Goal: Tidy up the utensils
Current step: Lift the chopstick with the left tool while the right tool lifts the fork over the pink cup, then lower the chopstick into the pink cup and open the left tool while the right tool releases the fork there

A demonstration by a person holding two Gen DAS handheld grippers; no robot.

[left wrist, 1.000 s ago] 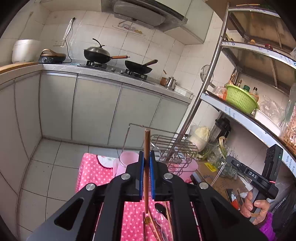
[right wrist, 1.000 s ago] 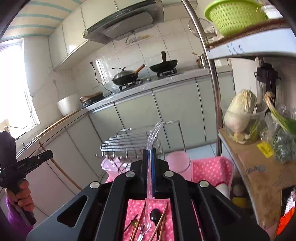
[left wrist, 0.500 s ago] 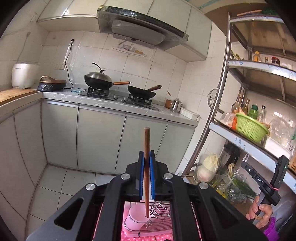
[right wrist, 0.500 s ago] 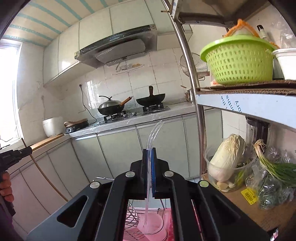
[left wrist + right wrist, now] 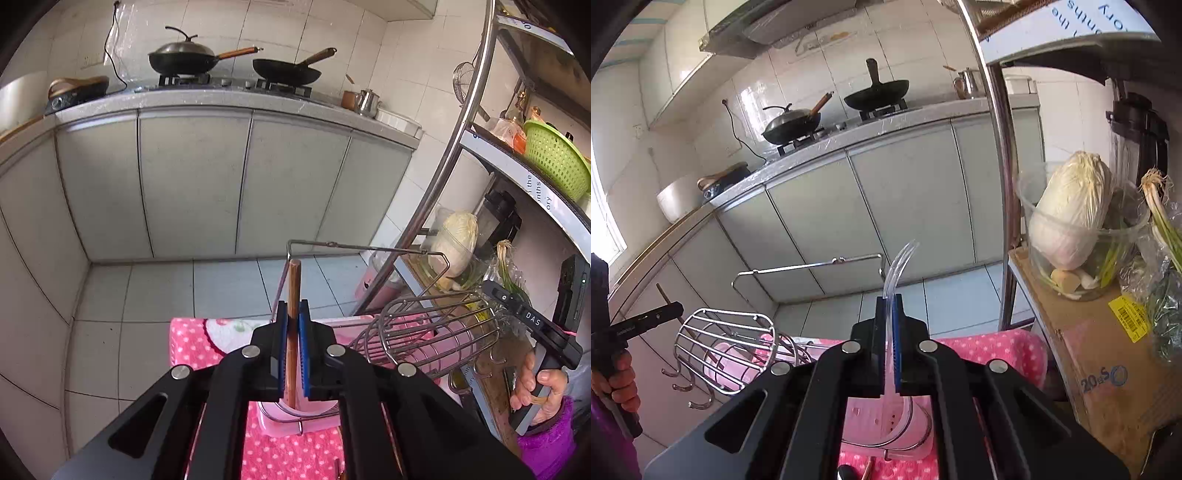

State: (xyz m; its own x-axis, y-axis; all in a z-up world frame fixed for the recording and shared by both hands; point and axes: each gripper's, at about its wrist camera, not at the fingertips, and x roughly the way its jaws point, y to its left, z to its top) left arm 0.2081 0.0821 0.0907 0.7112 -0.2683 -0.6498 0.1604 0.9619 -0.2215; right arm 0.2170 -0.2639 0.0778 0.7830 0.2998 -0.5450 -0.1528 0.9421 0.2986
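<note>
My left gripper (image 5: 293, 321) is shut on a brown wooden chopstick (image 5: 293, 291) held upright, its lower end over a pink cup (image 5: 306, 410) in the wire utensil rack (image 5: 424, 325). My right gripper (image 5: 890, 314) is shut on a clear plastic fork (image 5: 899, 266), tines up, its handle reaching down into a pink perforated cup (image 5: 890, 421) of the same rack (image 5: 727, 343). The rack stands on a pink dotted cloth (image 5: 192, 343). Each gripper shows in the other's view, the right one at the right edge (image 5: 524, 314) and the left one at the left edge (image 5: 646, 321).
Grey kitchen cabinets (image 5: 192, 177) with woks on the stove (image 5: 184, 61) stand beyond a tiled floor. A metal shelf post (image 5: 1001, 166) rises close on the right, with a cabbage bowl (image 5: 1071, 221) on a cardboard box (image 5: 1108, 350). More utensils lie on the cloth (image 5: 846, 470).
Both grippers tilted back down toward the rack. The chopstick's and the fork's lower ends now sit over or in the pink cups, closer than half a second ago.
</note>
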